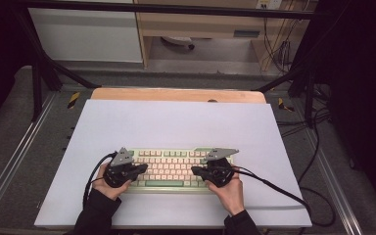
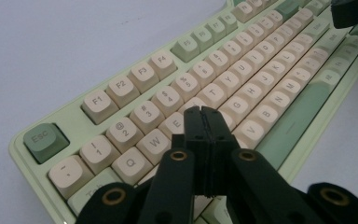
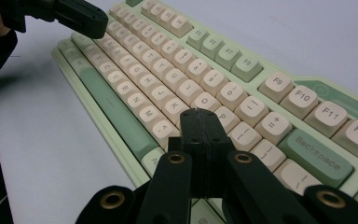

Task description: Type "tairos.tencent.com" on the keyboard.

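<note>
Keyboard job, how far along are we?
Done: both grippers sit over the keyboard, jaws shut with nothing between them. In hand: left gripper tips are above the E/R keys, right gripper near the O/P keys, apparently poised to press. Left: the key presses themselves; whether any key is pushed down cannot be told.

The right gripper [image 3: 200, 114] rises from the bottom edge with its two black fingers [image 3: 191, 128] pressed together, nothing between them, their tips over the keyboard [image 3: 121, 114] near its O, P and L keys. The keyboard is pale green with cream keys (its spacebar and Backspace are a darker green) and lies on the white table [image 3: 42, 154], running from the upper left to the lower right. Over the keyboard's far end, at the upper left, the left gripper [image 3: 91, 21] reaches in above the keys.
</note>
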The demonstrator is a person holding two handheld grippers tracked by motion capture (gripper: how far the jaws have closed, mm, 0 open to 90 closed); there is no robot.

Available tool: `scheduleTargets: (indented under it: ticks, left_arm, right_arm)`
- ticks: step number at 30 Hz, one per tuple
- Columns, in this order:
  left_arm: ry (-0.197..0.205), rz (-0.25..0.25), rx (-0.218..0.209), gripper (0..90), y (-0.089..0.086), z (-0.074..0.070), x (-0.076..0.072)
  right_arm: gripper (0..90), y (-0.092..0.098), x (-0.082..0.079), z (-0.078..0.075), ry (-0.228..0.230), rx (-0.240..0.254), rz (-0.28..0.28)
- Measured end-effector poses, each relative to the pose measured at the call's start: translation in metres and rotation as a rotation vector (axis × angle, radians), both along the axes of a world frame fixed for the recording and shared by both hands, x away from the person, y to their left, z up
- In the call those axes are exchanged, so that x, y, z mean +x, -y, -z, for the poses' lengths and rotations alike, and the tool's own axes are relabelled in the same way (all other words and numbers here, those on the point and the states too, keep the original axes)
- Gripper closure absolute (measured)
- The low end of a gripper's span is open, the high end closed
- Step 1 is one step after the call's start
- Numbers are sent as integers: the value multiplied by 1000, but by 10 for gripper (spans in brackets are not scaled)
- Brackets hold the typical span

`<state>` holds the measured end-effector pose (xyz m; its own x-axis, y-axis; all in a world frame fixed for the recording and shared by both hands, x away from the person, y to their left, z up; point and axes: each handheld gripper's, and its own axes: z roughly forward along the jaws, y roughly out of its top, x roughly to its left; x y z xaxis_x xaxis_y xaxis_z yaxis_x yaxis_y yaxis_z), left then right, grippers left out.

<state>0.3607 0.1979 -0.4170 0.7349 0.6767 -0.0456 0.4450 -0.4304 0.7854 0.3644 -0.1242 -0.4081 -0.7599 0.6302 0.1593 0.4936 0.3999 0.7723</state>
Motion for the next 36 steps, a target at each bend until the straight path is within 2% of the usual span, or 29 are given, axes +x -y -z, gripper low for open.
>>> scheduleTargets:
  ticks: [10,20,28,36]
  left_arm:
    - [-2,-6,-5,895,-9,2,-5]
    - [-7,-11,-12,895,-14,3,-6]
    - [-9,-12,-14,895,-15,3,-5]
    - [-9,-13,-14,895,-15,3,-5]
  right_arm:
    - [900,-11,7,0,1,-3,11]
    - [900,-21,20,10,-7,-23,45]
    - [900,-38,28,15,-6,-44,32]
    - [900,-41,30,22,-11,-68,30]
